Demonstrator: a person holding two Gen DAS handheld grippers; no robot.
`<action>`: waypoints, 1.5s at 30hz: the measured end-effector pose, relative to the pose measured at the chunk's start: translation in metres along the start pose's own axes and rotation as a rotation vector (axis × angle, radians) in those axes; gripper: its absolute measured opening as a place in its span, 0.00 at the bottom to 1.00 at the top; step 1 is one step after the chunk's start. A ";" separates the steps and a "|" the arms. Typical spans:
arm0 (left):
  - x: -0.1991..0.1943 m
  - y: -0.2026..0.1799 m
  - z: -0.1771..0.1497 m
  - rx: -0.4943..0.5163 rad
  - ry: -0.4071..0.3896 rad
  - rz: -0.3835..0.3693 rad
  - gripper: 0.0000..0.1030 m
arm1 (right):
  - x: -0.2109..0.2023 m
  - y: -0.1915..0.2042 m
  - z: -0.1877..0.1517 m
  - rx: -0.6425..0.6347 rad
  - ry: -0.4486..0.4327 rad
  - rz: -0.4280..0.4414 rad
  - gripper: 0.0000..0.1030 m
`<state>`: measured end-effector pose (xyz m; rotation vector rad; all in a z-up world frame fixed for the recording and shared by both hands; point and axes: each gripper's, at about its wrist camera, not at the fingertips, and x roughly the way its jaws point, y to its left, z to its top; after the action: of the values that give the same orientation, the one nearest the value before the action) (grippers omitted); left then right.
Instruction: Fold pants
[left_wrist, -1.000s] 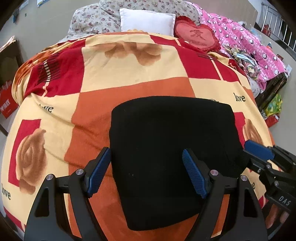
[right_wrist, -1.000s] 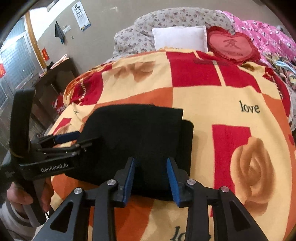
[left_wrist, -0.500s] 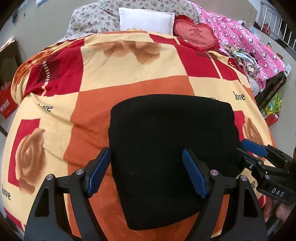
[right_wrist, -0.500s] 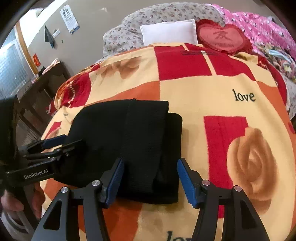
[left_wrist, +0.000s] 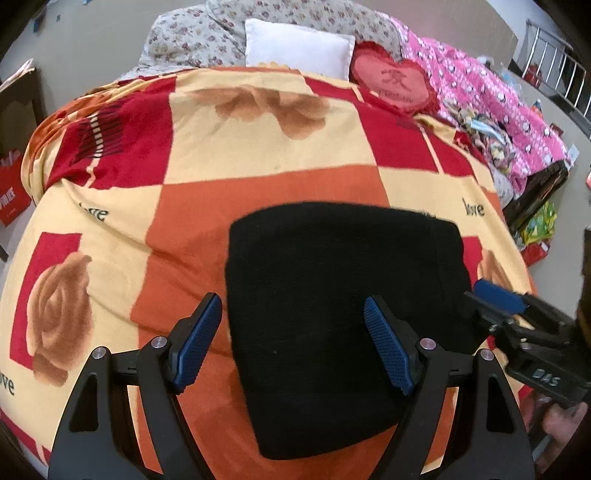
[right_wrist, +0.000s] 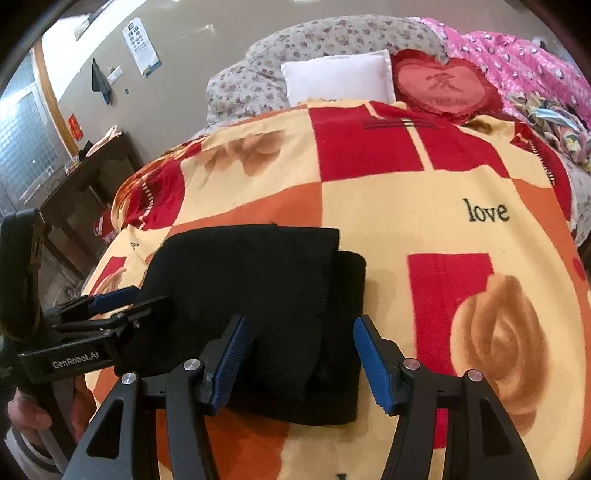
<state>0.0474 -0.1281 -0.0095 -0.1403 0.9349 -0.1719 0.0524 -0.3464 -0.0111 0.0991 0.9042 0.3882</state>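
Bedroom w/ a checked rose blanket (left_wrist: 258, 192) as our work surface; pants (left_wrist: 332, 295) lie on it folded into a compact black block.

Our left gripper (left_wrist: 291, 343) is spread wide, empty, straddling the near-left edge of the pants. Our right gripper (right_wrist: 299, 354) is also wide apart and empty, over the near-right edge of the pants, where a lower layer (right_wrist: 352, 314) sticks out past the top one.

Risk: if we pull away low, a pad could snag the top flap and drag the fold open; the soft blanket gives little grip underneath.

Vs 1 s ago: right jaws went from narrow to wide and the right gripper backed off; pants didn't move.
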 end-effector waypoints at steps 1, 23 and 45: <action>-0.001 0.002 0.000 -0.003 0.002 -0.011 0.77 | 0.002 -0.001 0.000 0.005 0.005 0.000 0.56; 0.024 0.020 -0.005 -0.113 0.092 -0.228 0.84 | 0.038 -0.036 0.001 0.164 -0.009 0.204 0.72; 0.054 0.052 0.050 -0.084 0.082 -0.054 0.80 | 0.081 0.013 0.065 0.001 -0.019 0.092 0.59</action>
<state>0.1235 -0.0861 -0.0323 -0.2374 1.0213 -0.1900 0.1449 -0.2988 -0.0281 0.1453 0.8830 0.4715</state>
